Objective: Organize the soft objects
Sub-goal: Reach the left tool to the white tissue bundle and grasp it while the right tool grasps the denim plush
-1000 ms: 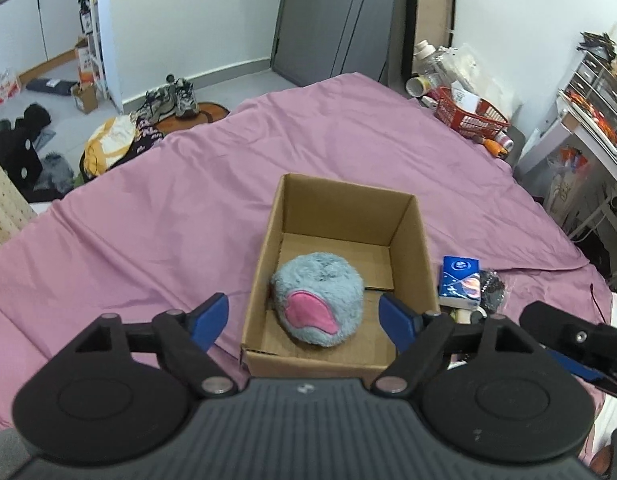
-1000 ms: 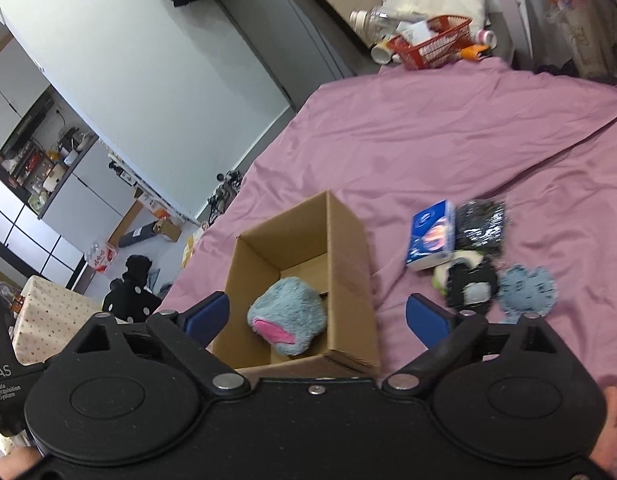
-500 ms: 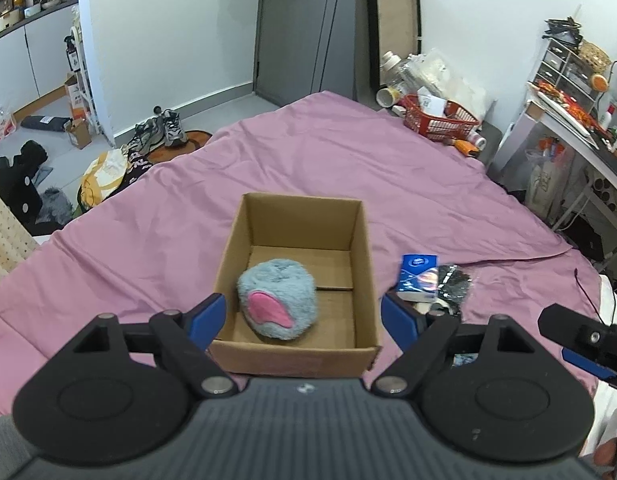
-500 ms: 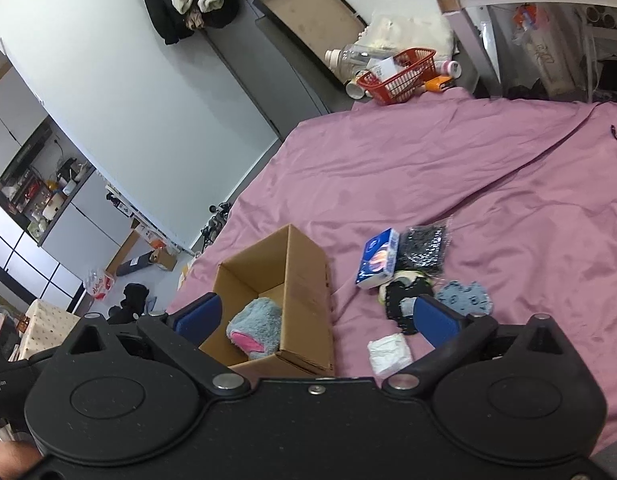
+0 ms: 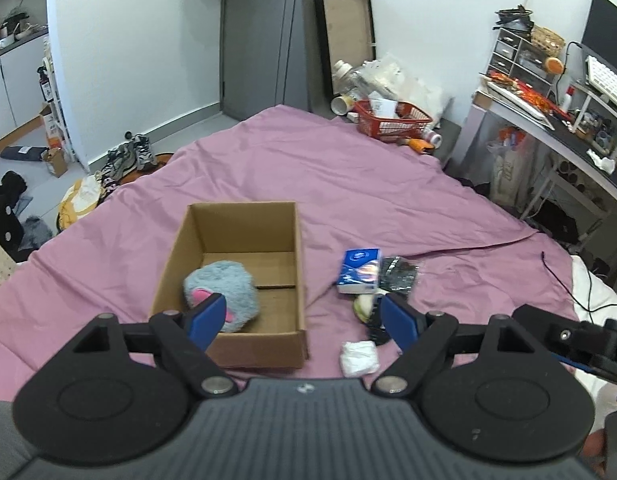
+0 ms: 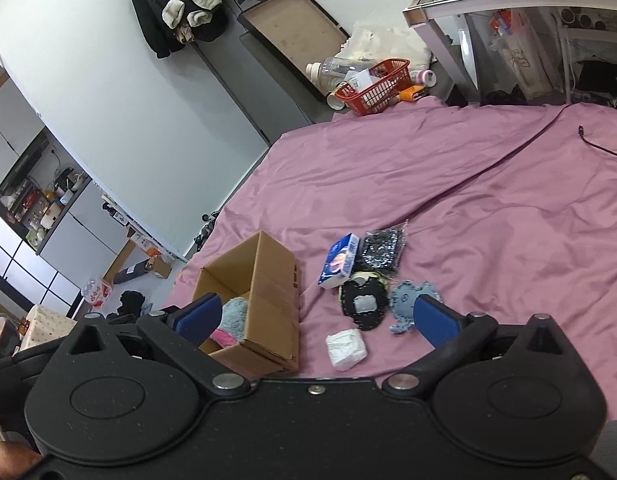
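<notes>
An open cardboard box (image 5: 296, 236) (image 6: 268, 280) sits on the purple bedspread (image 5: 348, 184). Inside it lies a fluffy grey-blue plush with a pink patch (image 5: 224, 284) (image 6: 234, 316). To the box's right lies a loose pile: a blue tissue pack (image 5: 358, 270) (image 6: 340, 260), a black sequin pouch (image 5: 398, 274) (image 6: 382, 250), a black felt piece (image 6: 362, 304), a grey-blue felt piece (image 6: 406, 298) and a white wad (image 5: 359, 357) (image 6: 346, 348). My left gripper (image 5: 296, 316) hangs open above the box's near edge, holding nothing. My right gripper (image 6: 314, 316) is wide open over the box and pile, nothing between its fingers.
A red basket (image 5: 392, 122) with bottles stands beyond the bed's far corner. A cluttered desk (image 5: 556, 120) lines the right side. Shoes (image 5: 132, 154) and bags lie on the floor to the left. A black cable (image 5: 568, 280) trails on the bedspread at right.
Both grippers have pulled back and up from the box, so the box and plush look smaller and the white wad has come into view. The right jaws opened slightly wider.
</notes>
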Tool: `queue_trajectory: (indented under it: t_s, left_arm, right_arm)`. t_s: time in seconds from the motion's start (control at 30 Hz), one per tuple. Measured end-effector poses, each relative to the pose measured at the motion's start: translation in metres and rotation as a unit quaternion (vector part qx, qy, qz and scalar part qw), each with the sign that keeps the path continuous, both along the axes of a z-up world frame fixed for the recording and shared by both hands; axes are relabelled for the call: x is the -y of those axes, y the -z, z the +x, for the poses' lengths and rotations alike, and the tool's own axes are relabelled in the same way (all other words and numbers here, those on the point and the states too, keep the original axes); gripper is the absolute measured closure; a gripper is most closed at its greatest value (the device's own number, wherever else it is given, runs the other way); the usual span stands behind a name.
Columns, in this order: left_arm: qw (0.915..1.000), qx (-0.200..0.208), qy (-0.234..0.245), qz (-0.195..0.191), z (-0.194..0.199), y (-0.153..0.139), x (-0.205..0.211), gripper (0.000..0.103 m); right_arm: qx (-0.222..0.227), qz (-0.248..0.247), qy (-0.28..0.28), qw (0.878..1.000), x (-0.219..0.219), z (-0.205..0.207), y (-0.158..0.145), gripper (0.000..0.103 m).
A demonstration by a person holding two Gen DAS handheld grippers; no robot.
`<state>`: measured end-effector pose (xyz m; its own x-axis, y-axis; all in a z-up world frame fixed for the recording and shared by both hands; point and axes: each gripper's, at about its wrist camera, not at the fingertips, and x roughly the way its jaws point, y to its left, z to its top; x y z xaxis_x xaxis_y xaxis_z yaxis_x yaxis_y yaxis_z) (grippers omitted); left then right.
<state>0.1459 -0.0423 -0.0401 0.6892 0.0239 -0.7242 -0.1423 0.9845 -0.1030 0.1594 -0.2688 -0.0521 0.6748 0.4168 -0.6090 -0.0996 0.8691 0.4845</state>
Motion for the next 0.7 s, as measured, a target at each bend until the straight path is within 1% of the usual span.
queue_trajectory:
  t_s: [0.03, 0.07, 0.23, 0.33, 0.47, 0.7]
  left_arm:
    - [1.0000, 0.001, 0.002, 0.001, -0.001, 0.000, 0.004, 0.018]
    - [1.0000, 0.002, 0.005, 0.001, -0.001, 0.000, 0.008, 0.014]
    - [0.9998, 0.006, 0.021, 0.002, -0.002, -0.001, 0.028, 0.007]
    - [0.9997, 0.004, 0.025, 0.006, -0.001, -0.001, 0.038, 0.005]
    - [0.9998, -0.005, 0.020, 0.002, 0.001, 0.004, 0.044, 0.001]
    - [0.9997, -0.021, 0.011, 0.004, 0.005, 0.013, 0.056, 0.000]
  right_arm:
    - [0.000, 0.001, 0.002, 1.000, 0.003, -0.001, 0.000, 0.000]
    - [0.000, 0.003, 0.003, 1.000, 0.006, -0.002, 0.001, 0.000]
    - [-0.002, 0.009, 0.010, 1.000, 0.022, -0.004, 0.005, 0.000]
    - [-0.005, 0.011, 0.014, 1.000, 0.030, -0.004, 0.007, 0.000]
    - [-0.007, 0.014, 0.019, 1.000, 0.039, -0.005, 0.011, 0.000]
    - [-0.017, 0.033, 0.045, 0.998, 0.057, 0.003, 0.025, 0.000]
